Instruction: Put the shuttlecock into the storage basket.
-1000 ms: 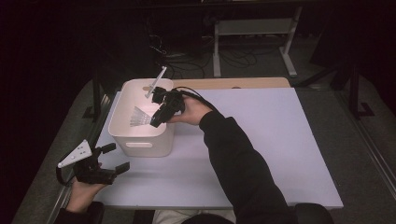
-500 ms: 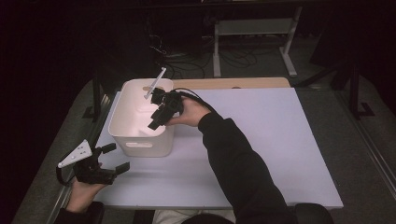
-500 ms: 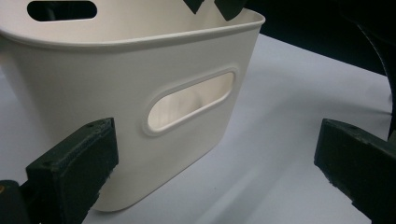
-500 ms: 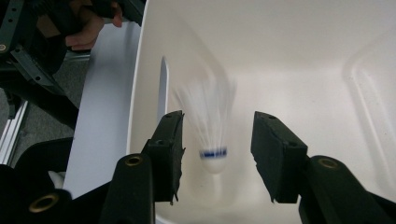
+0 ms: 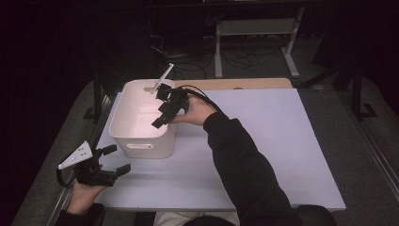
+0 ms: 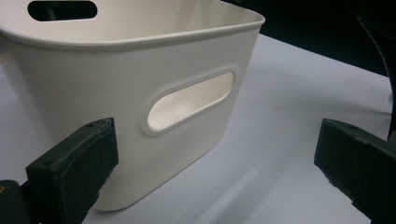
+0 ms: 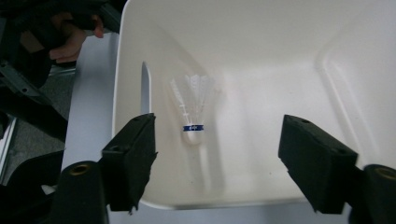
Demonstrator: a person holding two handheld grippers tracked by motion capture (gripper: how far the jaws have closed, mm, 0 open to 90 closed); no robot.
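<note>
A white shuttlecock [image 7: 194, 107] with a blue band lies on the floor of the white plastic bin [image 7: 280, 70], cork end toward me in the right gripper view. My right gripper [image 7: 217, 154] hangs over the bin [image 5: 146, 148], tilted down into it [image 5: 159, 118]. Its jaws have just been opening and stand wide apart, touching nothing, with the shuttlecock below the gap. My left gripper [image 5: 120, 158] rests at the table's front left, open and aimed at the bin's near wall [image 6: 93, 84], where an oval handle slot shows; nothing lies between its jaws [image 6: 215, 168].
The bin stands on the left part of a pale table top [image 5: 282, 141]. A wooden strip [image 5: 235, 84] runs along the back edge. Beyond it, a metal frame [image 5: 254, 28] and cables lie on the dark floor. The person's left hand [image 7: 70, 44] shows past the bin.
The right gripper's jaws have spread apart over the bin. The white shuttlecock that showed at its tips a second ago now lies loose on the bin's floor. The left gripper has stayed put.
</note>
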